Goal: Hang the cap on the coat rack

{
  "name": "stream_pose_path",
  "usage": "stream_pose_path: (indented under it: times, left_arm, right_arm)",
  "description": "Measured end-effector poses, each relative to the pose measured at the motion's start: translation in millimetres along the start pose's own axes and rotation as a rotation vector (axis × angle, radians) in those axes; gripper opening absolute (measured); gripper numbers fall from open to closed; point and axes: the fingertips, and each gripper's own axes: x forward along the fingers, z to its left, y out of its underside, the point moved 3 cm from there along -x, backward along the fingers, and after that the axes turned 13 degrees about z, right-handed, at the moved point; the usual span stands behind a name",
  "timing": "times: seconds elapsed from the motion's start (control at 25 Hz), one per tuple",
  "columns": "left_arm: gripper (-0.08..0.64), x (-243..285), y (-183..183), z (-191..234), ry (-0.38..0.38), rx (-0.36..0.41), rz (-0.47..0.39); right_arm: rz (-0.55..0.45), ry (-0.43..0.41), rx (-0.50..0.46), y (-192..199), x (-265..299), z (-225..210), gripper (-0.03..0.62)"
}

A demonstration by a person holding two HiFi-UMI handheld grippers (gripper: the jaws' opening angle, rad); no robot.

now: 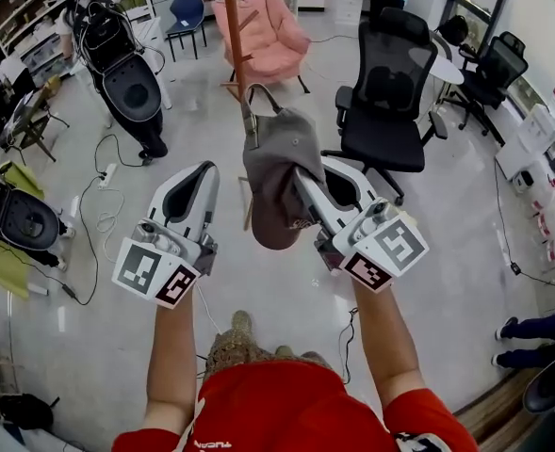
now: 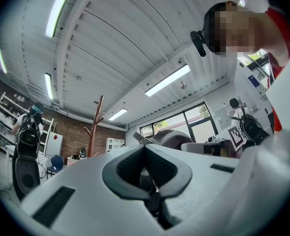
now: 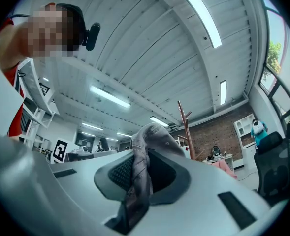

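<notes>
Your right gripper [image 1: 307, 188] was clamped on the grey cap [image 1: 275, 172], with a fold of its fabric pinched between the jaws. The cap hung in the air (strap loop uppermost, on no peg), close before the pole of the coat rack [image 1: 231, 26]. Your left gripper [image 1: 198, 175] stood just beside it, jaws together and empty.

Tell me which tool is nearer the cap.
Right. The right tool is clamped on the cap; the left tool holds nothing and sits apart, to the cap's left.
</notes>
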Motion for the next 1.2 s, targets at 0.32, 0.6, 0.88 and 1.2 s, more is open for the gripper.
stream_pose_path:
  times: [0.32, 0.6, 0.88, 1.2]
  left_arm:
    - [0.008, 37.0, 13.3, 70.8, -0.004, 0.016, -0.040]
    - [0.008, 94.0, 14.0, 190.2, 0.014, 0.034, -0.063]
    - [0.008, 147.0, 10.8, 286.6, 0.051, 0.042, -0.036]
    - [0.008, 171.5, -7.8, 362.2, 0.041, 0.046, -0.070]
  right_arm:
    - [0.006, 0.020, -0.026, -0.7, 59.8, -48.8, 0.061]
    - [0.040, 0.171, -0.160, -22.6, 178.0, -93.0, 0.061]
    - [0.040, 0.246, -0.187, -52.2, 298.6, -144.6, 0.061]
    - [0.055, 0.319, -0.226, -70.1, 392.0, -184.7, 0.061]
